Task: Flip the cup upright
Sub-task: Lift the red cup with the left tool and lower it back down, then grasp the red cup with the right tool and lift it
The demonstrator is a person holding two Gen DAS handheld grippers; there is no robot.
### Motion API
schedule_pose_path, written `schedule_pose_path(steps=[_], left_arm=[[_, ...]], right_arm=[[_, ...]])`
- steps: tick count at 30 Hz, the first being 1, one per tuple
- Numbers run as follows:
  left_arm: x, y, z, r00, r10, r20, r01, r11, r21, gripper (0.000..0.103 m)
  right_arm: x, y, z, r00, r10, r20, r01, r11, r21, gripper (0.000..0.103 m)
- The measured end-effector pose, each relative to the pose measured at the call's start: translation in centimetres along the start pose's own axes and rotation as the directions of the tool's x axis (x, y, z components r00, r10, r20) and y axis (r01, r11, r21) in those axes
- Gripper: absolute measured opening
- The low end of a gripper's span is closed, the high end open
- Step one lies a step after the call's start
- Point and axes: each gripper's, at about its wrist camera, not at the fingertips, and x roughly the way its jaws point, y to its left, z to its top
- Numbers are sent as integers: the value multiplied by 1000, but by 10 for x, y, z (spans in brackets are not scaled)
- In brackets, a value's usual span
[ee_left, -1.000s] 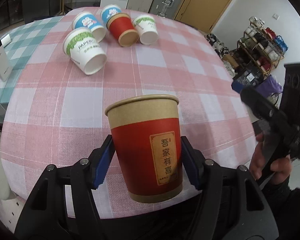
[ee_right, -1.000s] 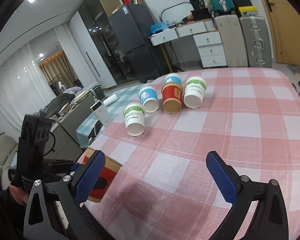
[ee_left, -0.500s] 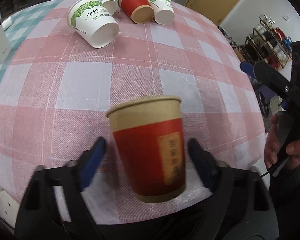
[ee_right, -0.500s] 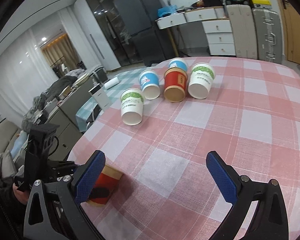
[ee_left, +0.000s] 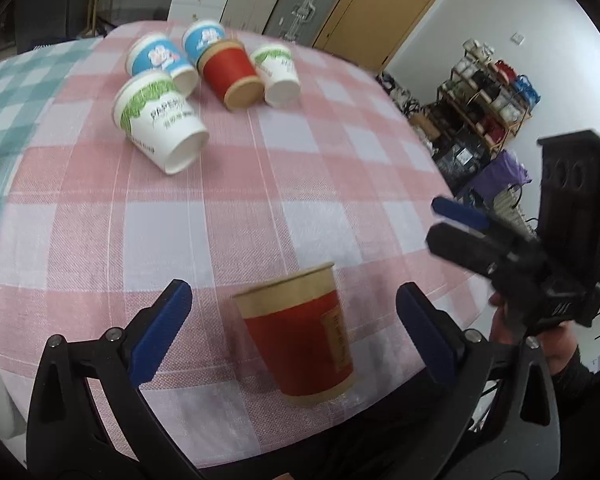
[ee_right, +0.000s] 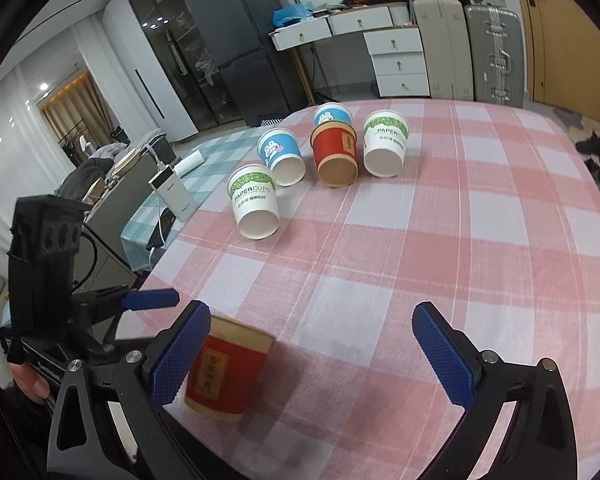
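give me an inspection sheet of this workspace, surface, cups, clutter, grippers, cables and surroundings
Surface: pink checked tablecloth, teal checked cloth beyond.
Job's things: red cup upright near the table edge, released; five paper cups lying on their sides at the far end.
Clutter: white power bank.
Grippers: left gripper open around the red cup; right gripper open, empty.
Cables: white cable from the power bank.
Surroundings: fridge, drawers, suitcases, door.

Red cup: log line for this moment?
red cup upright, free | left gripper open | right gripper open | five cups lying
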Motion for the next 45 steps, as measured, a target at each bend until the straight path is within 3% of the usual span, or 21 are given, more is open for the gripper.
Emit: schedule_pose_path(steps=[8,14,17,22,25,27,29,31,40,45], left_arm=[[-39,-11,0,985,112,133,-114,993,9,102],[-65,-11,-12,946,232,229,-230,973,-33,102],[-70,-11,-19,921,300,247,-302,953,-29,102],[-73,-6,-31,912,324,252,-325,945,-39,102],[-75,1,-37,903,346,255,-343,937,-59,102],[-75,5,-41,892,372,255,-367,928,-70,102],[-77,11,-44,889,377,258,-368,926,-86,102],[-80,16,-47,886,380,267,-368,925,-97,102],[-99,42,-62,861,402,311,-388,915,-109,102],[-102,50,-69,866,379,326,-363,925,-111,102]], right_arm=[[-15,7,-8,998,62,5,-62,997,53,103],[-20,10,-18,995,95,15,-95,994,62,103],[-19,16,-21,994,109,16,-110,993,51,103],[-8,23,-23,989,144,-28,-142,989,45,103],[9,27,-19,980,166,-109,-161,986,49,103],[27,33,-14,961,162,-224,-155,987,48,103],[45,36,-8,927,190,-323,-180,982,62,103],[59,38,-4,898,225,-378,-210,974,82,103],[106,53,11,809,249,-532,-219,968,120,103],[129,48,17,770,223,-598,-173,975,140,103]])
